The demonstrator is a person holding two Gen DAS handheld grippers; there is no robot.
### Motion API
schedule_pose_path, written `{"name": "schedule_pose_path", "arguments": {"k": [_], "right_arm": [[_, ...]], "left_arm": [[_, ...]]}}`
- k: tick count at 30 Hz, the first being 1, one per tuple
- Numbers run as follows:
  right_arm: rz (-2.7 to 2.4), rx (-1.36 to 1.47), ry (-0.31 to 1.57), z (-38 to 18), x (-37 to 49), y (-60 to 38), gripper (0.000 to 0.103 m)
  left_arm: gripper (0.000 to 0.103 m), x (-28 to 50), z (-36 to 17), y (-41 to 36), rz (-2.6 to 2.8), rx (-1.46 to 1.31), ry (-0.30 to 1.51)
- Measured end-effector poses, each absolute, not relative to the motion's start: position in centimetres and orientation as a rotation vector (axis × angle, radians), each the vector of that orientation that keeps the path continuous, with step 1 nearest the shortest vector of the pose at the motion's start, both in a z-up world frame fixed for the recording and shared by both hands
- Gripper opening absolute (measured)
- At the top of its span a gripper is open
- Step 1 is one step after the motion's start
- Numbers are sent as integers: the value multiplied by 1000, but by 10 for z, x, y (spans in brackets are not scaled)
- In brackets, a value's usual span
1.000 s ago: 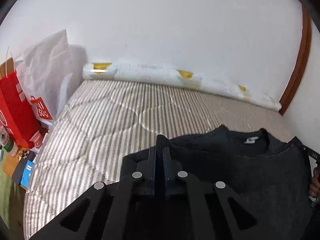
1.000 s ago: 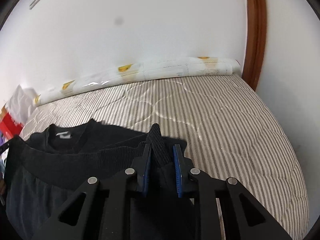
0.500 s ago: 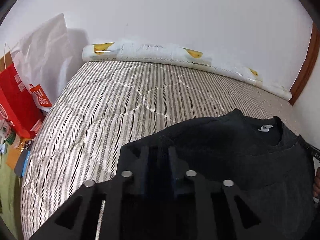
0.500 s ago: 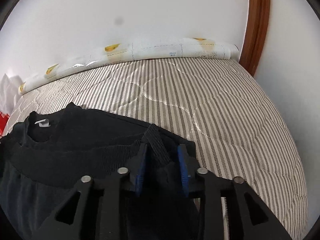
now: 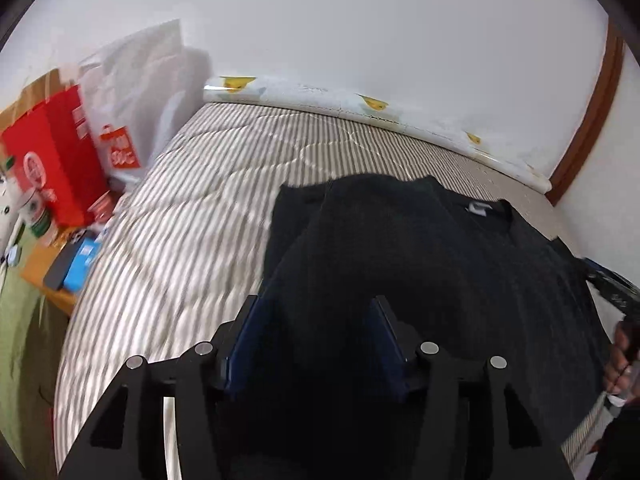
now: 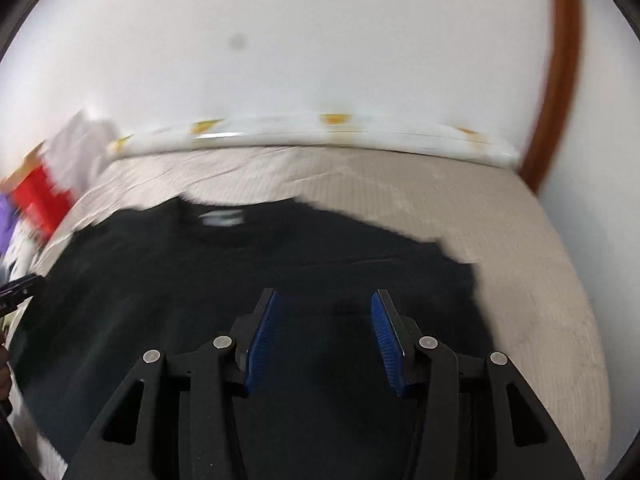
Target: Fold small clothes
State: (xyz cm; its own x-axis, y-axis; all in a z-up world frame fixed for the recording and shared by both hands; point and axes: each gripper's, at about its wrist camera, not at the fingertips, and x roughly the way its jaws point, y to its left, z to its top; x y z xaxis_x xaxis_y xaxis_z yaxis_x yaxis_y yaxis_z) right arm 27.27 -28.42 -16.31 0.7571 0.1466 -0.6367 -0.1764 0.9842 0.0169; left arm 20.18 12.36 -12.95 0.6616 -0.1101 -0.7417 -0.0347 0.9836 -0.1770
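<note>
The striped mattress (image 5: 192,240) fills most of both views, with a rolled white pad (image 5: 360,108) along the wall at its far edge and shopping bags (image 5: 80,148) crowded off its left side. On it lies the black sweater (image 5: 420,248), collar and white neck label (image 5: 480,210) toward the wall, now spread flat with its lower half brought up over the chest.

The change is in the grip. A second ago each hand-held gripper pinched a fold of the dark knit; now the left hand-held gripper (image 5: 316,344) and the right hand-held gripper (image 6: 324,340) both stand with their blue pads wide apart, nothing between them, poised just above the cloth. Both views are smeared by motion, the right one more so.

This reads as a release: one fold has been laid down and let go. The sweater looks only partly folded, its sides reaching wide, so a further fold likely needs a fresh grasp at an edge.
</note>
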Motion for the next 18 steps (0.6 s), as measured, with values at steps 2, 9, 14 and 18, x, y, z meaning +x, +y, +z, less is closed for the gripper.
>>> {"name": "schedule_pose_path", "arguments": {"k": [2, 9, 14, 18], "right_arm": [[221, -81, 696, -171, 262, -255, 48], [196, -240, 768, -210, 241, -187, 48], [172, -262, 763, -214, 212, -186, 48], [186, -265, 767, -220, 183, -189, 48]], "left_arm": [[53, 178, -131, 131, -36, -206, 850], [54, 102, -143, 163, 8, -265, 860], [54, 69, -156, 171, -31, -343, 858], [54, 61, -172, 166, -104, -439, 864]]}}
